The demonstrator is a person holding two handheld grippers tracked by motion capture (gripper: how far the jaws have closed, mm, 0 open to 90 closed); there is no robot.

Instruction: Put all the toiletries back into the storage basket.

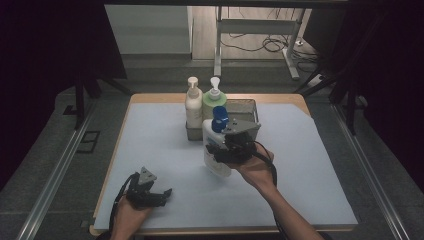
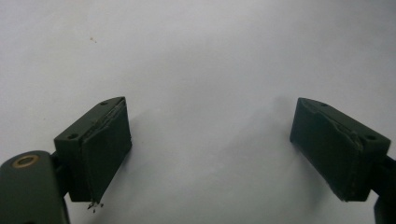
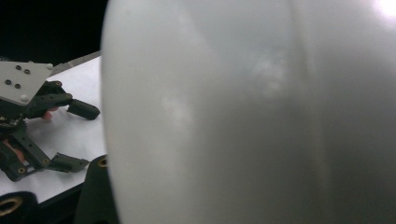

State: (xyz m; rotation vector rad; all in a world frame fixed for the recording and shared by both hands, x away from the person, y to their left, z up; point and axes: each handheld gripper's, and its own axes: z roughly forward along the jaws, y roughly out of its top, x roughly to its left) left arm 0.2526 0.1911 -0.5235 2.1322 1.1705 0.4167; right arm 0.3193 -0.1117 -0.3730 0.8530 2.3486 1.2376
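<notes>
The left gripper point(image 1: 161, 194) rested low at the near-left of the bench point(image 1: 150, 150), its jaws apart with nothing but white cover between them. The right gripper point(image 1: 220, 150) was clamped on the white bottle with a blue pump point(image 1: 216, 145), held upright, long axis vertical, above mid-bench. The grey tray point(image 1: 247, 107) lay just beyond it, toward the far edge, already holding two pump bottles: a cream one point(image 1: 193, 102) and a green one point(image 1: 214, 102). That made three bottles, one tray and two grippers, the right hand nearer the tray
</notes>
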